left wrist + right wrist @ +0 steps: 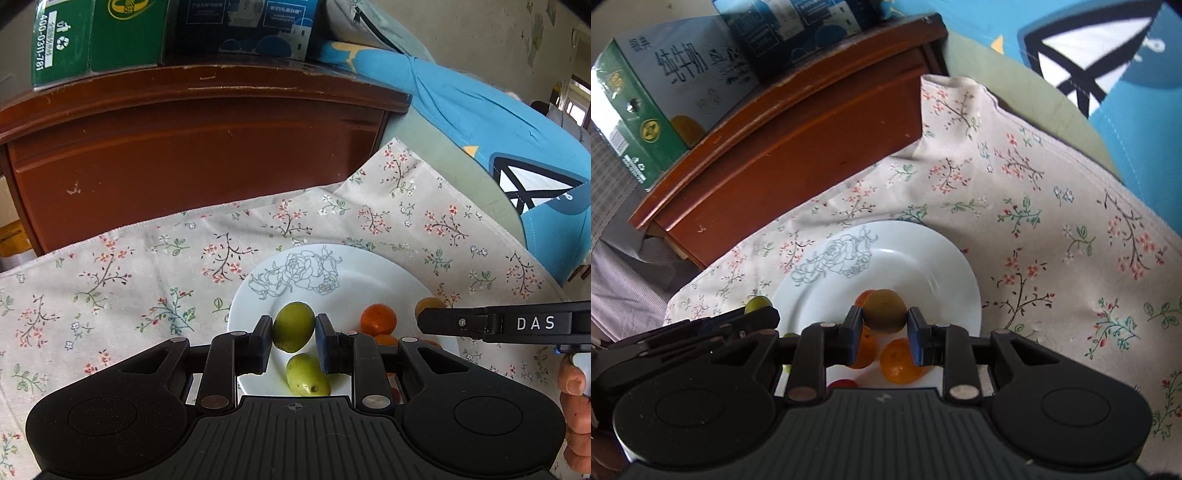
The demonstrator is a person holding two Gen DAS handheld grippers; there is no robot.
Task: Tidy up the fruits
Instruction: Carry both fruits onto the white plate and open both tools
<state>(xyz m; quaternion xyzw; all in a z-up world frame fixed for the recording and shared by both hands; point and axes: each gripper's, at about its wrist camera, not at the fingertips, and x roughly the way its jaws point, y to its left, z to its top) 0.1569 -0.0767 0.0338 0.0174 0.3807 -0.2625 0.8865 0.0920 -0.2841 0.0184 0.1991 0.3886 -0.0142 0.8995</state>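
Left claw (294,341) clamped on smooth yellow-green oval fruit (293,326), right claw (883,334) clamped on round brownish-green fruit (885,311), above white plate (934,266)

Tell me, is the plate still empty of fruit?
No, the white plate already holds a green fruit and an orange one.

Green fruit (293,326) clamped between left tongs' (293,341) pads, above white plate (369,266). Second green fruit (307,376) lying just below. Brownish-green fruit (885,311) clamped in right tongs (884,341); oranges (899,360) beneath.
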